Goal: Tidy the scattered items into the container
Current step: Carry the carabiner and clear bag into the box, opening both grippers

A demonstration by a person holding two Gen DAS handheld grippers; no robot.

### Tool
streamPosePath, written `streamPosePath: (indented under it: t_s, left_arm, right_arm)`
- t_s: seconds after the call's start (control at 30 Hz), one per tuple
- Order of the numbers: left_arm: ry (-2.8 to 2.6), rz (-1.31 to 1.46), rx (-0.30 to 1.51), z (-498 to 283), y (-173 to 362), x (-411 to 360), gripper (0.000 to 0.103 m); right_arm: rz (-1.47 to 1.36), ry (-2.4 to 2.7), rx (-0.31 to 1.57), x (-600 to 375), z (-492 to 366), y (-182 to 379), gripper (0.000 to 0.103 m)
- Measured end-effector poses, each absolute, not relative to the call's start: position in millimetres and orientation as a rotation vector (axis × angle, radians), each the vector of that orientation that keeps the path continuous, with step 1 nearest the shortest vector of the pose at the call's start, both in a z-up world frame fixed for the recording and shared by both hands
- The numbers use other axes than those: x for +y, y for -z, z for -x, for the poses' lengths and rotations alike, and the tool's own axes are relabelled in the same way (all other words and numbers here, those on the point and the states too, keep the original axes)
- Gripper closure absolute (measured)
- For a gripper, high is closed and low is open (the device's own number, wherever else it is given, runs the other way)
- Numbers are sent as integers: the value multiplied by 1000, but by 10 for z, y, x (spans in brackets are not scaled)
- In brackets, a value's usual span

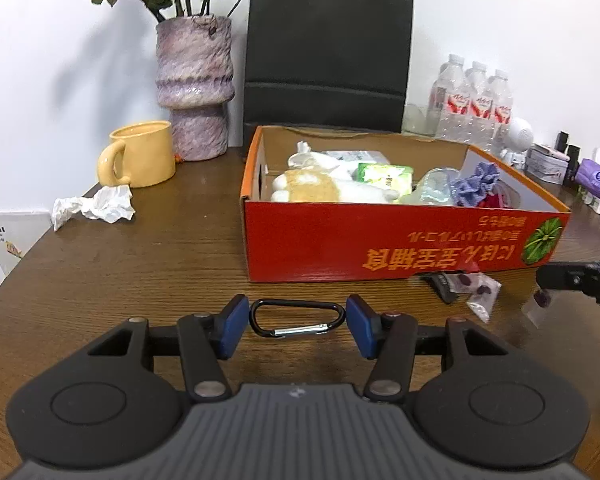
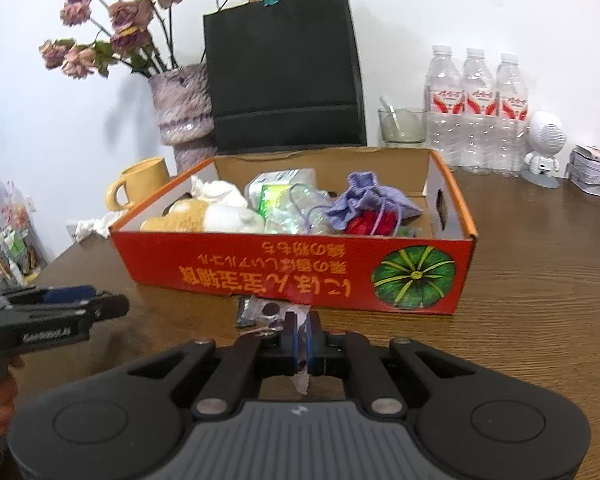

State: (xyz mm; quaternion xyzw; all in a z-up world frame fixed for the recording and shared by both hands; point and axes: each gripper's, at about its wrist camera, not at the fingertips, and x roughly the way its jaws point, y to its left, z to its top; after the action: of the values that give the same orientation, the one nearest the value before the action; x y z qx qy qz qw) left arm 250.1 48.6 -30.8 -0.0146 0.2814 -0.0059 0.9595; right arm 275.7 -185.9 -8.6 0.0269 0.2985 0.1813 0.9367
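Carabiner (image 1: 297, 318) pinched endwise in left gripper (image 1: 297, 322), clear packet (image 2: 302, 376) clamped in shut right gripper (image 2: 302, 340), both near box (image 2: 292, 276) front wall, presumably for loading.

A black carabiner (image 1: 297, 318) with a silver gate lay flat and crosswise between the blue pads (image 1: 233, 327) of the left hand-held gripper (image 1: 297, 326), each rounded end at or very near a pad. A clear plastic packet (image 2: 278, 318) holding dark round pieces was pinched at one edge in the closed right hand-held gripper (image 2: 303, 340), its body stretching forward to the box. The red and orange cardboard box (image 1: 380, 236) stood open-topped just ahead of both, already filled. A crumpled white tissue (image 1: 94, 206) lay well ahead-left of the left hand-held gripper.
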Motion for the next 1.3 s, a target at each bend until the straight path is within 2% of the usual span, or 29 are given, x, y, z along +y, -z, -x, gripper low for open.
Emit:
streamPosePath:
  t_s: [0.43,0.73,1.0,1.2,1.27,1.3]
  left_arm:
    - [70,68,489,-2273,34,376,48]
    - [96,74,381,-2864,-515,145,48]
    - [61,82,434,-3648,-245,59,48]
    - [49,64,455,-3845,-180,85,48]
    - [31,62,471,-3874,-169,100,41]
    - [19,63,479,-3884,-164,109,22]
  right_arm:
    - [-148,-414,511,-2044,-2636,-262,100]
    - [-111,-406,384,-1926,-3142,-833,100]
    - [-117,-383,446,-1818,-3872,-524,100]
    - [-65,-382,500,-1732,-4150,-344,100]
    - [-54,-376,519,-1718,-4203,-304,98]
    - [-53,-374,529,-1722,-4215,-286,92]
